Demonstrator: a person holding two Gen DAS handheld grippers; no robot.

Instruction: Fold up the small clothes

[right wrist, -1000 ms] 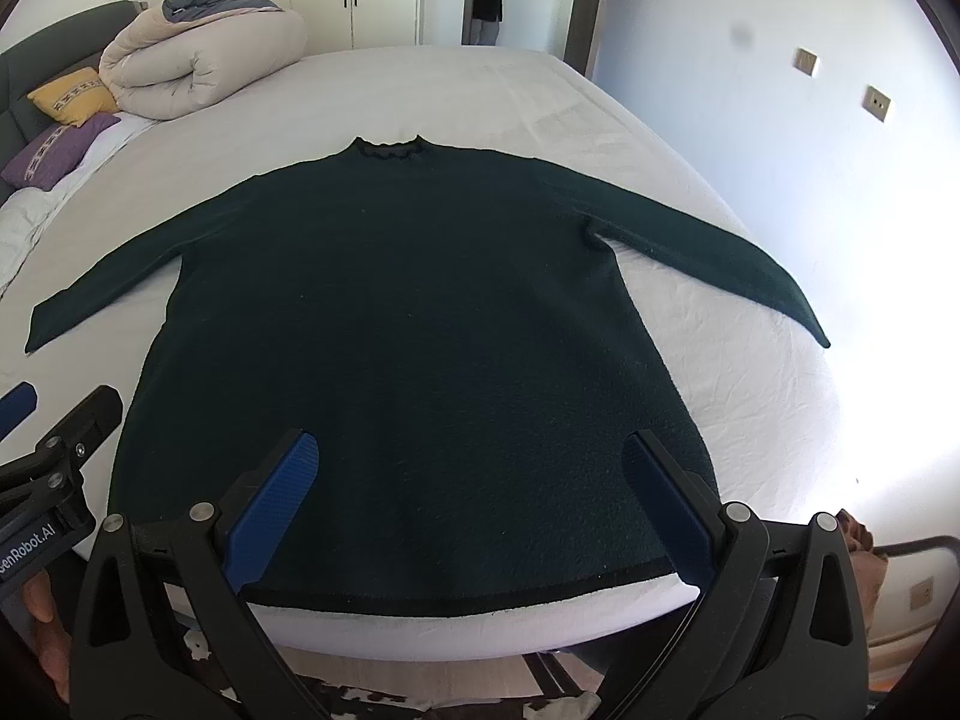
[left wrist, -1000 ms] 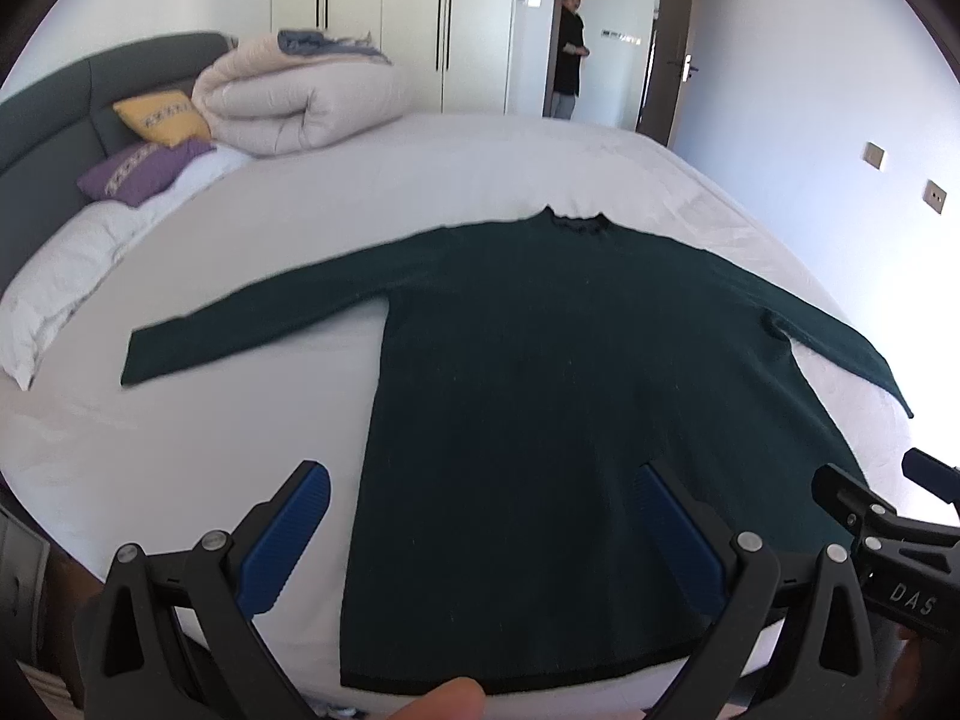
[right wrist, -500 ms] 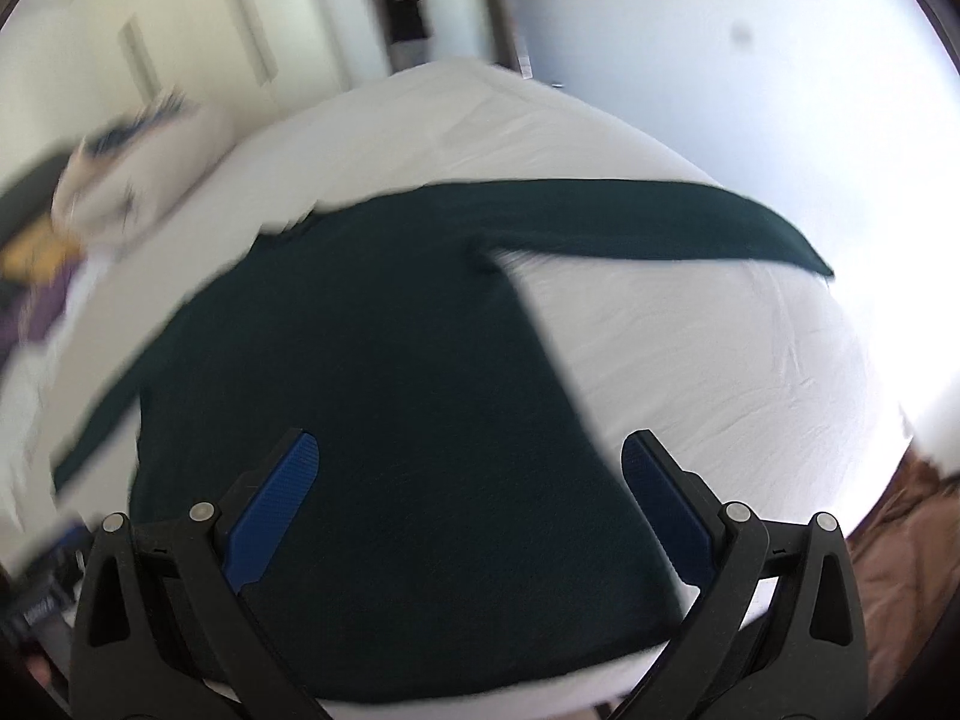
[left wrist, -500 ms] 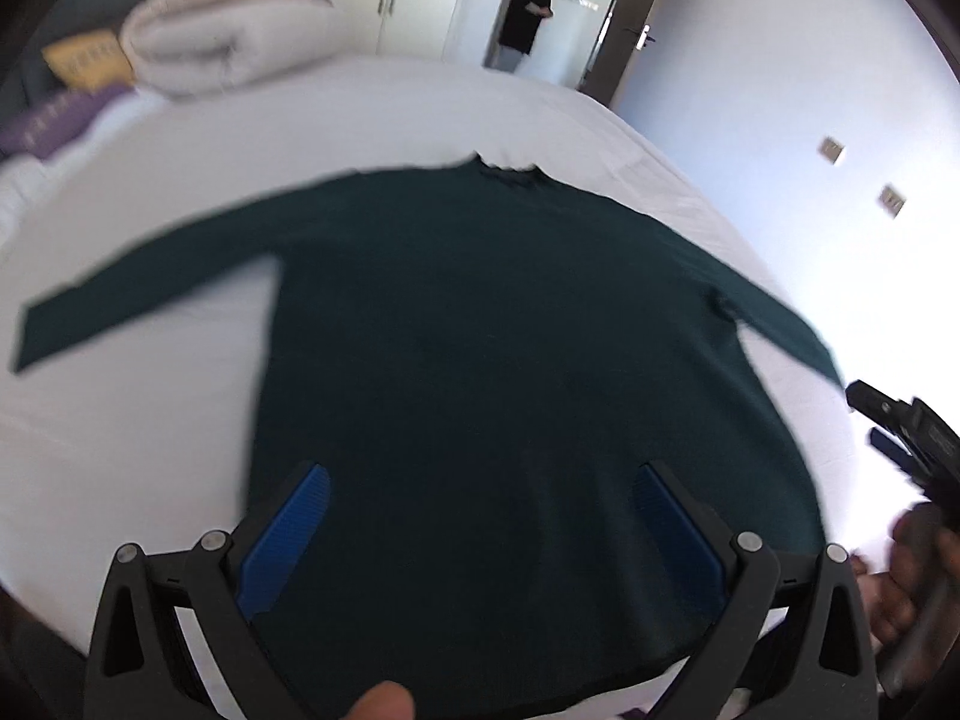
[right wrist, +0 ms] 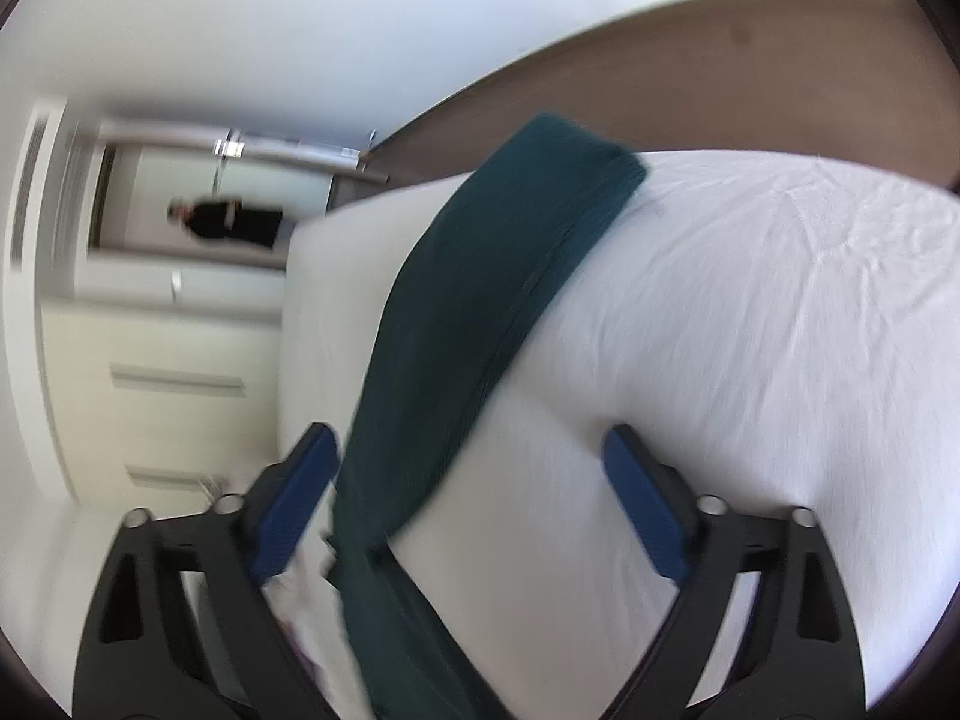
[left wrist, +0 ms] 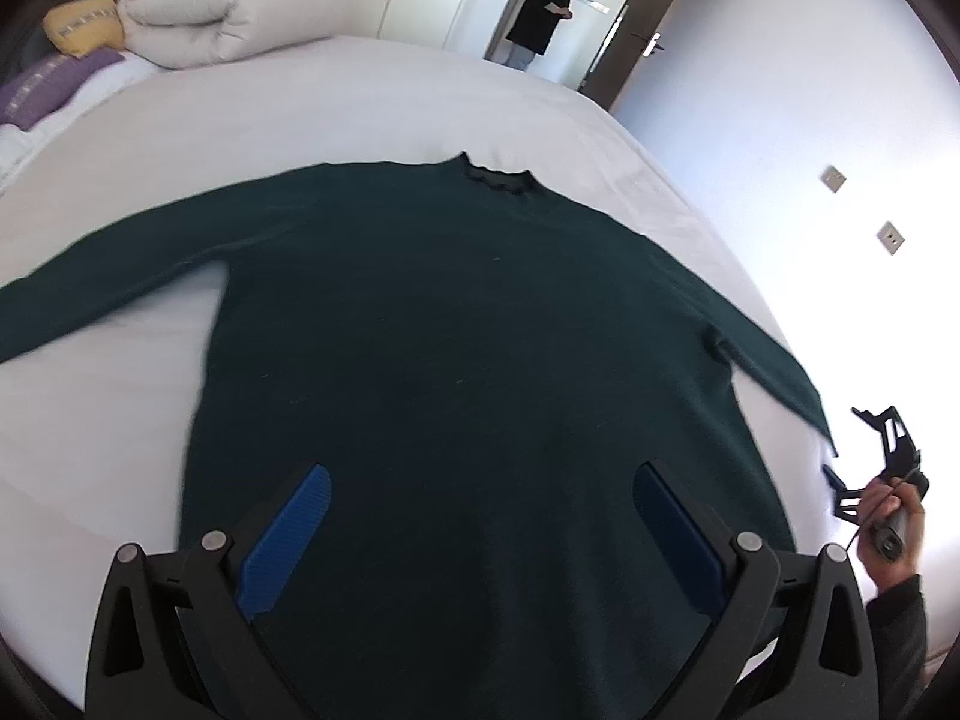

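While spread flat on bed [left wrist: 120,420], dark green sweater [left wrist: 480,360] beneath released left hand-held gripper [left wrist: 480,519]; right hand-held gripper [right wrist: 471,477], released, beside blurred sleeve [right wrist: 480,330].

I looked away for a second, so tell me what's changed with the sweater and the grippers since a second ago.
The right gripper swung out to the sweater's right sleeve, rolling onto its side; its fingers are open astride the sleeve, not yet closed. The left gripper moved right over the sweater body, open. Nothing grasped or released. The sweater stayed flat on the bed, sleeves spread.
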